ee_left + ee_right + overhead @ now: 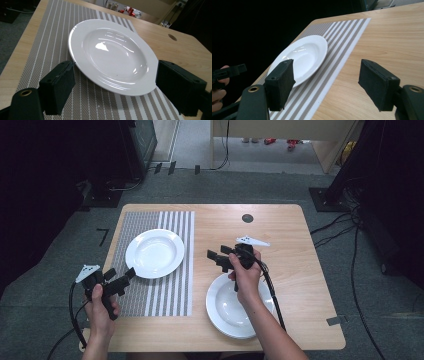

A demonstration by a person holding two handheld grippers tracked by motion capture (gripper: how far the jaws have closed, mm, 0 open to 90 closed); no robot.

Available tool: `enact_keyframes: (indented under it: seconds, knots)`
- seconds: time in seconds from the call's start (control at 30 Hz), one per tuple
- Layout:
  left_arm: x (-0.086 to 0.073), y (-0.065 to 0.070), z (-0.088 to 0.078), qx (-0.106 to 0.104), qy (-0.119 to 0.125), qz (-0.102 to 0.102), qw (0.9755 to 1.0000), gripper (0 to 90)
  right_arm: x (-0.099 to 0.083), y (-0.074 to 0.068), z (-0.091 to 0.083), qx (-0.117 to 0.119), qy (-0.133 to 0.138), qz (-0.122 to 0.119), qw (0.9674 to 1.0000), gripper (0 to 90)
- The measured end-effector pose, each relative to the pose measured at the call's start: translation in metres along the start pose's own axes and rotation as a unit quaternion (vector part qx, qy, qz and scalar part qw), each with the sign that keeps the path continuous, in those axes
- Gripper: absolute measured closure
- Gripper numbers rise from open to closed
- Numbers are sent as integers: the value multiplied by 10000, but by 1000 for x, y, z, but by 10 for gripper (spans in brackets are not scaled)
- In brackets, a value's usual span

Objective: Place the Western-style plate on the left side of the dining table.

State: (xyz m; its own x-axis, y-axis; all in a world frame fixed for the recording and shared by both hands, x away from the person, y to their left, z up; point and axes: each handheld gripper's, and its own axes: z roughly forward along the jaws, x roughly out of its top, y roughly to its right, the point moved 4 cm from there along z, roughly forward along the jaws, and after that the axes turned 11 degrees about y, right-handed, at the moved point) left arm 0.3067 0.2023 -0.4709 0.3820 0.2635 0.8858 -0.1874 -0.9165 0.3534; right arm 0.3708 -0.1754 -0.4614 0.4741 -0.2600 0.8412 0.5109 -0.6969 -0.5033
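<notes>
High view: left gripper (121,276), jaws apart, sits just near-left of the white plate (154,253) on the striped placemat (170,295). Right gripper (219,255), jaws apart and empty, hovers over bare wooden table (300,255), just beyond a second plate (227,310) partly hidden by the forearm.

Left gripper view: plate (112,55) rim lies between the parted jaws.

Right gripper view: plate (299,58) beyond the left jaw; dark surroundings indistinct.

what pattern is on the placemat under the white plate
Grey-and-white stripes on the woven placemat, clearest in the left gripper view.
</notes>
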Motion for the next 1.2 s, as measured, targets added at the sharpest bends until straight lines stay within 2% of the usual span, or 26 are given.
enact_keyframes:
  seconds: [0.47, 0.5, 0.57, 0.8, 1.2]
  knots:
    - [-20, -12, -16, 305, -157, 97, 9994, 159, -11, 32, -56, -270, 25, -73, 9996, 261]
    - [-22, -14, -18, 344, -183, 152, 9991, 159, -11, 32, -56, -270, 25, -73, 9996, 261]
    - [-28, -19, -21, 452, -256, 241, 9984, 159, -13, 38, -68, -339, 41, -108, 9994, 258]
    - [-35, -24, -26, 673, -309, 383, 9965, 159, -17, 53, -95, -516, 37, -161, 9985, 252]
    - [-54, -28, -30, 801, -584, 564, 9935, 159, -23, 83, -138, -884, 46, -109, 9960, 249]
